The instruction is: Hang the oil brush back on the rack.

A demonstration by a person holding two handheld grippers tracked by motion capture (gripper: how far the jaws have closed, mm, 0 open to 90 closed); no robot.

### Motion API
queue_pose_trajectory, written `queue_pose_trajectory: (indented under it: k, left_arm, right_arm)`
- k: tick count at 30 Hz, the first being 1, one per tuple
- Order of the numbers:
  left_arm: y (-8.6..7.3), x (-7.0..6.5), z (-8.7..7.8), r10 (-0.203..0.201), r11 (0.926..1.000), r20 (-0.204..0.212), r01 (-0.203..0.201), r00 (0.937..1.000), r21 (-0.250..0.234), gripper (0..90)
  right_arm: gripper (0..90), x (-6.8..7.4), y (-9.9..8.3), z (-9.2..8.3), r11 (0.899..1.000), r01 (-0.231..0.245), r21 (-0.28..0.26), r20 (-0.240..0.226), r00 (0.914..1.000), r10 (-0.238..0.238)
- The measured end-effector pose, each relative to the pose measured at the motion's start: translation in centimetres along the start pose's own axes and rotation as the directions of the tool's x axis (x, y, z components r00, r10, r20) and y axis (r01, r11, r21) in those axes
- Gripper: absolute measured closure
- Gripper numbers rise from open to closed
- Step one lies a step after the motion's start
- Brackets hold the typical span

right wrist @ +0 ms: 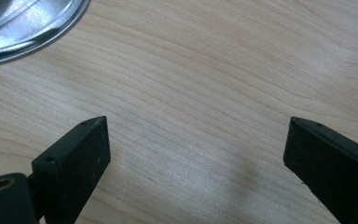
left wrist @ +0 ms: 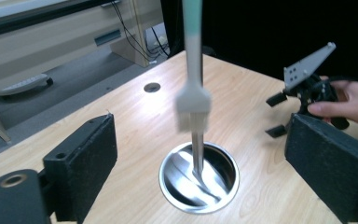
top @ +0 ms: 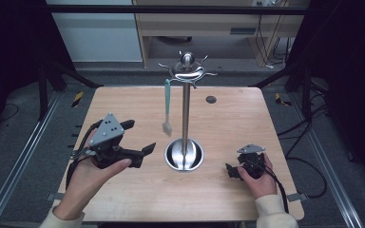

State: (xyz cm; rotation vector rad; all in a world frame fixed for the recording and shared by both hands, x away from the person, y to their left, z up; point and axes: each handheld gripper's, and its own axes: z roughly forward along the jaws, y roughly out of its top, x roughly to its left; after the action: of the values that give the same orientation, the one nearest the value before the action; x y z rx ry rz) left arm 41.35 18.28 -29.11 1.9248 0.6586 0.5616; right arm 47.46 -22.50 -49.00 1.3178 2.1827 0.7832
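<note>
- Left claw [top: 140, 138]: jaws apart, nothing between them; brush [left wrist: 193, 109] hangs from rack [top: 186, 71] (blurred).
- Back away level, avoiding the brush.
- Right claw [top: 231, 171]: jaws apart, resting on surface [top: 228, 118].

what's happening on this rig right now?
A person holds a gripper in each hand at a wooden table. A teal-handled brush hangs from a hook on the steel utensil stand. The left gripper sits beside it, jaws open and empty. The right gripper rests low near the stand's base, jaws open.
</note>
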Motion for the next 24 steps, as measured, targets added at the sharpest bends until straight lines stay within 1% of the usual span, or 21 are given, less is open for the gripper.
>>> queue_pose_trajectory:
  k: [4, 6, 9, 14, 17, 19, 20, 24]
  left_arm:
    - [-1.1, -0.1, -0.1, -0.008, 0.9999, 0.007, 0.008, 0.9999, 0.012, 7.0]
    - [-1.7, -0.1, -0.1, -0.004, 0.9998, 0.006, 0.004, 1.0000, 0.021, 6.7]
    - [-2.7, -0.1, 0.1, -0.009, 0.9994, 0.004, 0.009, 0.9999, 0.035, 6.3]
    - [-4.3, 0.1, 0.5, -0.007, 0.9974, 0.000, 0.007, 1.0000, 0.071, 5.9]
    - [-5.2, 0.3, 0.8, -0.017, 0.9962, -0.005, 0.017, 0.9998, 0.085, 5.8]
    - [-5.7, 0.3, 0.9, -0.016, 0.9947, -0.008, 0.017, 0.9998, 0.101, 5.7]
    - [-6.0, 0.3, 1.0, -0.026, 0.9946, -0.007, 0.027, 0.9996, 0.100, 5.7]
    - [-7.2, 0.3, 1.4, -0.039, 0.9918, -0.003, 0.039, 0.9992, 0.121, 5.6]
  right_arm:
    - [7.8, 0.0, 0.0, 0.0, 1.000, 0.002, 0.001, 0.000, 1.0000, -0.002]
    - [7.8, 0.0, 0.0, 0.0, 1.000, -0.001, 0.000, 0.001, 1.0000, 0.001]
    - [7.8, 0.0, 0.0, 0.0, 1.000, -0.002, 0.000, 0.001, 1.0000, 0.002]
    - [7.6, 0.0, 0.0, 0.0, 1.000, -0.003, 0.001, 0.003, 1.0000, 0.003]
    - [7.7, 0.0, 0.0, 0.0, 1.000, -0.005, 0.002, 0.003, 1.0000, 0.005]
    - [7.7, 0.0, 0.0, 0.0, 1.000, -0.005, 0.001, 0.003, 1.0000, 0.005]
    - [7.7, 0.0, 0.0, 0.0, 1.000, -0.003, 0.001, 0.004, 1.0000, 0.003]
    - [7.7, 0.0, 0.0, 0.0, 1.000, -0.003, 0.001, 0.004, 1.0000, 0.003]
